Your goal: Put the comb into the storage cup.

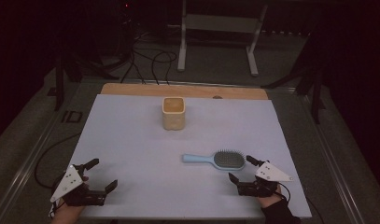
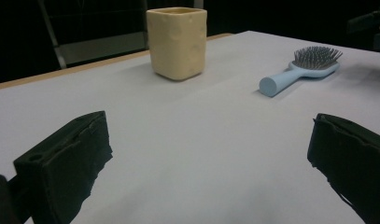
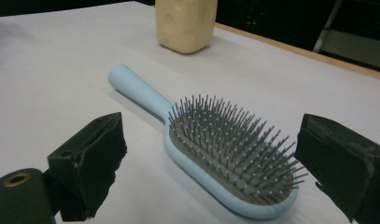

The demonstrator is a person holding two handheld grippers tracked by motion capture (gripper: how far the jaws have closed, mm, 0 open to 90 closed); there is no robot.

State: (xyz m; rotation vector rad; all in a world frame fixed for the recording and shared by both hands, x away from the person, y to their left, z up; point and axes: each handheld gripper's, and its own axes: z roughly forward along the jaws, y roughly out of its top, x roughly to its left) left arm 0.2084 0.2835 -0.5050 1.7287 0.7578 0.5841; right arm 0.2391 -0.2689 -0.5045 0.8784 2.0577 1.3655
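Your right gripper [image 1: 238,170] sits at five o'clock on the table [image 1: 131,135] with jaws spread wide and empty just short of the blue hairbrush [image 1: 214,159], bristles up, while your left gripper [image 1: 102,173], equally wide and empty, rests at seven o'clock, the cream cup [image 1: 173,113] upright toward twelve.

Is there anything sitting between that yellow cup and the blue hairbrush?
Nothing: the high view shows only bare pale sheet between the square cream-yellow cup and the light-blue plastic hairbrush.
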